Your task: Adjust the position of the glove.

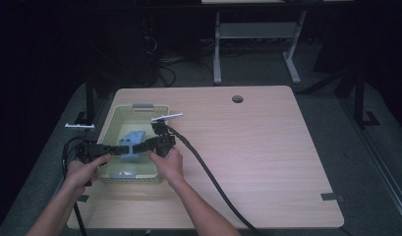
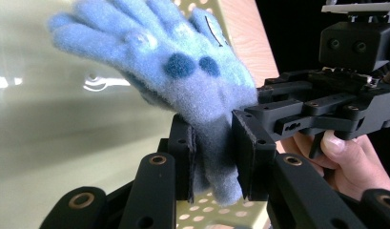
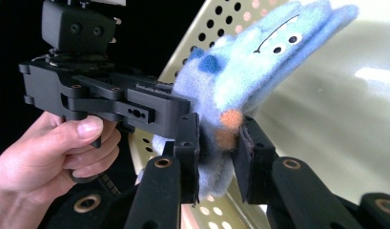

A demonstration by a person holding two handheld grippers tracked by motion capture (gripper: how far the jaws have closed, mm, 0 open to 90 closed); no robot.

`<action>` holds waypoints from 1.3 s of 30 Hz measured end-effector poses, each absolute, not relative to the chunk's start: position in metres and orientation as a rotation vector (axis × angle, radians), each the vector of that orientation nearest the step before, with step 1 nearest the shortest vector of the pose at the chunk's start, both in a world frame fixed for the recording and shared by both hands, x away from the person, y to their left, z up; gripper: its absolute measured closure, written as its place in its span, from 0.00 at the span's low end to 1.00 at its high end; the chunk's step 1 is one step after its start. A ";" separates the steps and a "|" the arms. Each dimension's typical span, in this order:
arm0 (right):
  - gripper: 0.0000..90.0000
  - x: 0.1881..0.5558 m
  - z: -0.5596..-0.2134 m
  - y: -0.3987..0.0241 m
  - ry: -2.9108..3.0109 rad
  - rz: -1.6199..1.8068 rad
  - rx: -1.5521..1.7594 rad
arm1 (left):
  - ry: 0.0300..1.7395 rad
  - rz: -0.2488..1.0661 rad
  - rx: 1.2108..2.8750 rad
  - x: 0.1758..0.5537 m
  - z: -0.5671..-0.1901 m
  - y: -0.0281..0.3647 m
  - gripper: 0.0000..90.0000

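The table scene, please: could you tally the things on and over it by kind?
Blue glove: 1
Pale yellow-green perforated basket: 1
Black handheld grippers: 2, left gripper and right gripper
Total: 4

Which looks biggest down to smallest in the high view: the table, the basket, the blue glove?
1. Table
2. Basket
3. Blue glove, held over the basket by both hand-held grippers, so partly hidden.
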State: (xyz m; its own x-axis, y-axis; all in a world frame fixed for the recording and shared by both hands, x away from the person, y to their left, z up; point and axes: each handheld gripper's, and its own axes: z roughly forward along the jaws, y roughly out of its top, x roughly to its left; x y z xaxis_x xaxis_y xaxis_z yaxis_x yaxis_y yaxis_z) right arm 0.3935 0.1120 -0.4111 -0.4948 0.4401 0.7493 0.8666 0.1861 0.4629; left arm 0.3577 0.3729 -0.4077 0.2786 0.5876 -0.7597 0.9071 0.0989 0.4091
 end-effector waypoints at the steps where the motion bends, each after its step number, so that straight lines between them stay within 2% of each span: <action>1: 0.81 0.394 -0.412 0.113 -2.019 -1.250 -1.225 | 1.419 -0.420 1.599 0.358 -0.409 0.373 0.78; 11: 0.80 0.396 -0.421 0.118 -2.068 -1.177 -1.253 | 1.453 -0.396 1.664 0.361 -0.415 0.369 0.78; 31: 0.79 0.392 -0.417 0.123 -2.166 -1.148 -1.285 | 1.513 -0.394 1.679 0.363 -0.418 0.369 0.78; 35: 0.79 0.389 -0.409 0.118 -2.253 -1.137 -1.344 | 1.586 -0.330 1.764 0.365 -0.418 0.367 0.76; 36: 0.79 0.388 -0.407 0.117 -2.264 -1.142 -1.344 | 1.635 -0.297 1.867 0.368 -0.418 0.360 0.76; 39: 0.79 0.386 -0.404 0.116 -2.272 -1.150 -1.329 | 1.654 -0.278 1.920 0.370 -0.419 0.357 0.75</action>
State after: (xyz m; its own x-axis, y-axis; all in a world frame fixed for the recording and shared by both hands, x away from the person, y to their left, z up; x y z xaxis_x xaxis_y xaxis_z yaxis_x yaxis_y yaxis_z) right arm 0.3861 0.1162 -0.4039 -0.5434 0.6125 0.5740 0.8253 0.2649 0.4987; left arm 0.3698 0.3575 -0.4186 0.2076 0.8331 -0.5127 0.9550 -0.0591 0.2906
